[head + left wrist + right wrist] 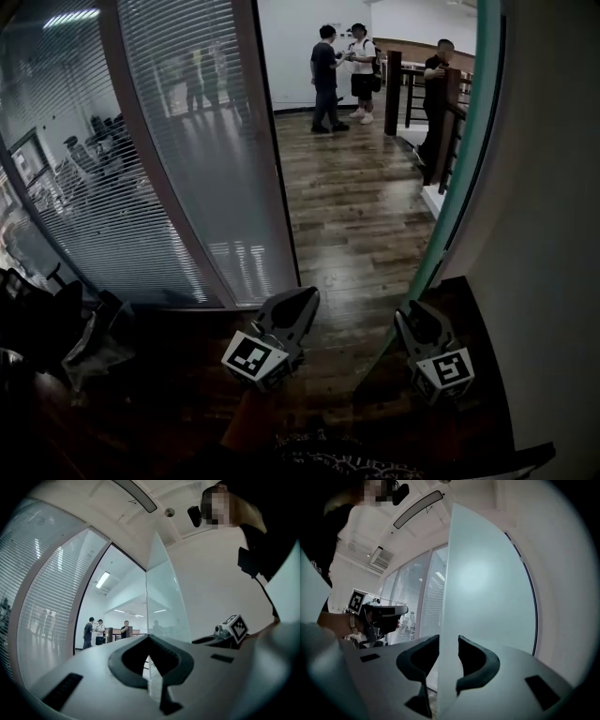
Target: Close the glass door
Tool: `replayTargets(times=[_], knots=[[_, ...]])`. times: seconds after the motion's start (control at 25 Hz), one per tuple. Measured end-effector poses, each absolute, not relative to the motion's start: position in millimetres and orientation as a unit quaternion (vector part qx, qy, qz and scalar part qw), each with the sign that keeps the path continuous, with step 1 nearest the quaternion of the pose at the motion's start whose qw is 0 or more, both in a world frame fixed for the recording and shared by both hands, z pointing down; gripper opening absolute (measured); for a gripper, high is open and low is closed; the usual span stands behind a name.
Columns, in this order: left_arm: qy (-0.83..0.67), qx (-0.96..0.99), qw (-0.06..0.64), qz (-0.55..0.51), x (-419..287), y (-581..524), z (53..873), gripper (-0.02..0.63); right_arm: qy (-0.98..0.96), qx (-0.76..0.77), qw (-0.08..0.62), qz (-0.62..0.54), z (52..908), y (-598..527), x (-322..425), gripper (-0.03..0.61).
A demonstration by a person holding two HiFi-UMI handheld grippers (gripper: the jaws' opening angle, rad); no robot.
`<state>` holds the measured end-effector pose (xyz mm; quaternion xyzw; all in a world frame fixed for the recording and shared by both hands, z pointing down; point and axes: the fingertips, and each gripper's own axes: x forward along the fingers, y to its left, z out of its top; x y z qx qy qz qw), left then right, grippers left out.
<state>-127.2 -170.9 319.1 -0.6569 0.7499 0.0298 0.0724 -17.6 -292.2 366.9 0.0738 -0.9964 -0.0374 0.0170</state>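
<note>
right gripper view: glass door fills the middle and right of the frame; its near edge stands between the jaws of the right gripper.
right claw: jaws wide apart, straddling the door edge; a sliver of gap shows at the right-hand jaw, so no clamp that i can see.
left gripper view: left gripper has its jaw tips together with nothing between them; it aims at the open doorway.
door position: head view, right side of frame, swung back near the white wall; the doorway is open between it and the slatted partition.
task status: judged not yet under way; door wide open.
risk 1: pulling with loose jaws -> smooth glass edge slides out, door does not follow.
risk 2: hard pull -> panel gathers speed and knocks the partition.
risk 3: left gripper sits low centre in the head view, in the likely sweep; it could be struck.
bystanders: three people at upper middle, well apart from the door.
writing: none legible; only black-and-white square markers on the cube; no brand seen.
</note>
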Motion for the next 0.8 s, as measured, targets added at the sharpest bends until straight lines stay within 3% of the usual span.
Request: replayTargets(times=[0.48,0.8], knots=[[0.766,-0.637,0.078,0.033,-190,-169,301,0.002,-0.998,0.029,0.032,-0.049,350,-282,-83,0.11],[0.782,-0.618,0.078,0.039,-202,-165,309,0.002,-0.999,0.023,0.022,-0.042,355,-283,-86,0.114]])
